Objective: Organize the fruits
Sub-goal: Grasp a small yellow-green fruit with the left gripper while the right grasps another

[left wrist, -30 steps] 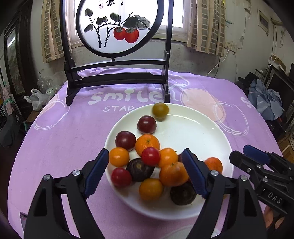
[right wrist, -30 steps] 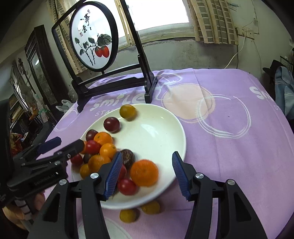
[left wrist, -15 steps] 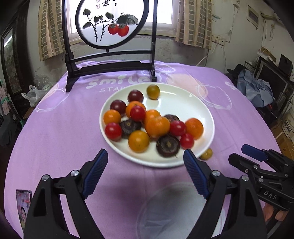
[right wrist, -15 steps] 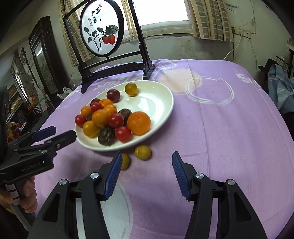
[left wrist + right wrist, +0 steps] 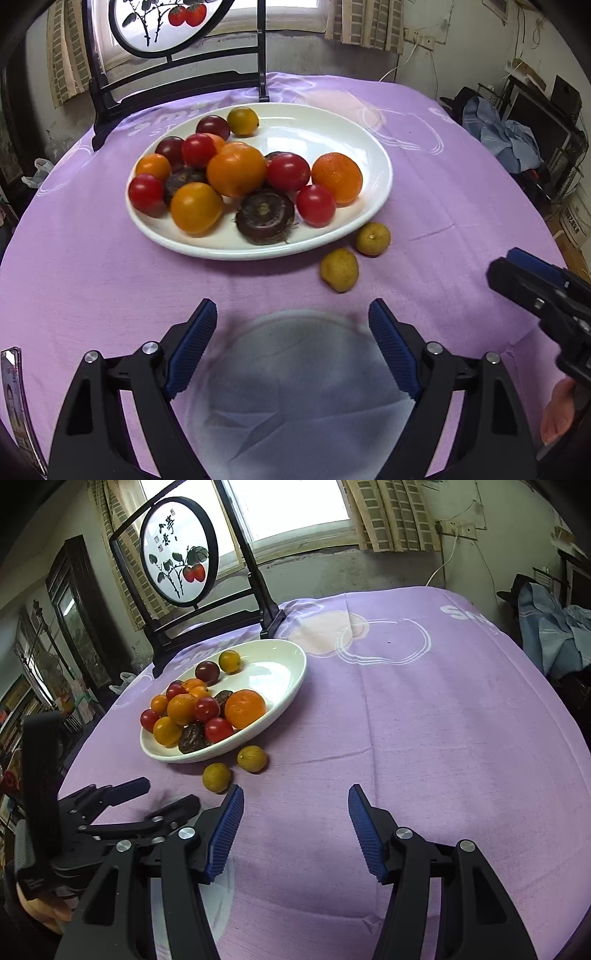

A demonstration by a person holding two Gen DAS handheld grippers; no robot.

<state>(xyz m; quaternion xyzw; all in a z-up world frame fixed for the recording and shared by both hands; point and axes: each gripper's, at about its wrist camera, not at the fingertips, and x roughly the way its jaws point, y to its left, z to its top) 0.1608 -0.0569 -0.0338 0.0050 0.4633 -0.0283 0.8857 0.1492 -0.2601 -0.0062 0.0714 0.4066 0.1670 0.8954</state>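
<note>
Where plate (image 5: 373, 155) ends, 2 yellowish fruits (image 5: 339, 269), maybe citrus, beside rim.

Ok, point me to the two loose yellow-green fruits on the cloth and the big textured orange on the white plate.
Nearer yellow-green fruit (image 5: 339, 270), left wrist view, centre of its skin.
Farther yellow-green fruit (image 5: 373, 239), left wrist view, middle, below its stem dimple.
Big textured orange (image 5: 337, 178), left wrist view, centre of its peel.

A white oval plate (image 5: 373, 155) holds a heap of fruits: red tomatoes (image 5: 288, 171), dark purple ones (image 5: 265, 215), orange ones (image 5: 236, 170) and one olive-yellow (image 5: 242, 120) at its far rim. Two yellow-green fruits (image 5: 339, 269) lie on the cloth just beside the plate's near edge
</note>
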